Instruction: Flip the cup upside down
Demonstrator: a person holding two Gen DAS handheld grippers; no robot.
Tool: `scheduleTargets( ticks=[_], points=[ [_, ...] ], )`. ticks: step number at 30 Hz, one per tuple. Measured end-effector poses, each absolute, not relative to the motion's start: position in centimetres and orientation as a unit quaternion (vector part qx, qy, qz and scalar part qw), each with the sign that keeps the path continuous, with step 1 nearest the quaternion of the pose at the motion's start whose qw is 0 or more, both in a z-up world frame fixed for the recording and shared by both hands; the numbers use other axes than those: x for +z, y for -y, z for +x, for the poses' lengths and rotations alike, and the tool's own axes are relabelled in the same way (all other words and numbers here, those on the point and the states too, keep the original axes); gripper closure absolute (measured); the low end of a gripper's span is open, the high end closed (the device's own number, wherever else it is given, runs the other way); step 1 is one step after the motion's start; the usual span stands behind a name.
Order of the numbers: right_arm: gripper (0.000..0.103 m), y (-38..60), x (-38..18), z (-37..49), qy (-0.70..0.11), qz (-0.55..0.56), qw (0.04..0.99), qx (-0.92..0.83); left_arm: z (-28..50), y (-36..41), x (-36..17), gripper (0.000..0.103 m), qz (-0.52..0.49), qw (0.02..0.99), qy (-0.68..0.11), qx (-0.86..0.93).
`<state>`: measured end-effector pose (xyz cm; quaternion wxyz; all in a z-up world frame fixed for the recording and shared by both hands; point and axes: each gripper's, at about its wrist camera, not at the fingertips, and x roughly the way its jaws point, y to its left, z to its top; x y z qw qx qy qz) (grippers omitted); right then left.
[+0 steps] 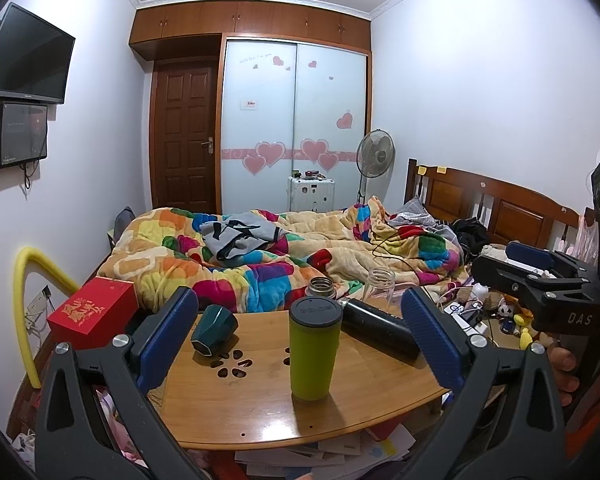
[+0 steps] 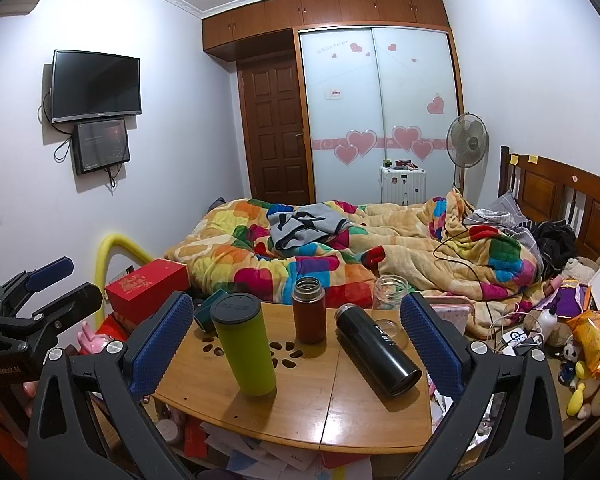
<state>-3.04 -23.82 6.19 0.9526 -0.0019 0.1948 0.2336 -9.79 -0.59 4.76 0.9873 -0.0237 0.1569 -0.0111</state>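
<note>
A green tumbler (image 1: 314, 348) with a dark lid stands upright near the middle of the small wooden table (image 1: 260, 412); it also shows in the right wrist view (image 2: 244, 348). My left gripper (image 1: 300, 336) is open, its blue pads wide on either side of the tumbler, short of it. My right gripper (image 2: 296, 340) is open and empty above the table's near edge. A black flask (image 2: 378, 350) lies on its side at the right. A dark green cup (image 1: 214, 330) lies tipped at the left.
A brown flask (image 2: 309, 310) and a clear glass jar (image 2: 388, 296) stand at the table's back. A red box (image 1: 92, 310) sits left of the table. The bed with a colourful blanket (image 2: 340, 252) lies behind. Papers and toys litter the floor.
</note>
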Motion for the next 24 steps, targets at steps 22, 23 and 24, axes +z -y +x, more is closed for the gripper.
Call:
scheduleTargets(
  ticks=[22,23,24],
  points=[
    [0.000,23.69,6.02,-3.00,-0.199,-0.002,0.952,0.234,-9.24,0.54,4.38,0.000,-0.038,0.985,-0.166,-0.028],
    [0.000,23.65,5.97,-2.94,-0.199,-0.002,0.952,0.234,-9.24,0.51,4.33,0.000,-0.039,0.985,-0.167,-0.029],
    [0.000,23.64,5.94,-2.95,-0.200,-0.001,0.951,0.234,-9.20,0.48,4.30,0.000,-0.039,0.985,-0.167,-0.030]
  ],
)
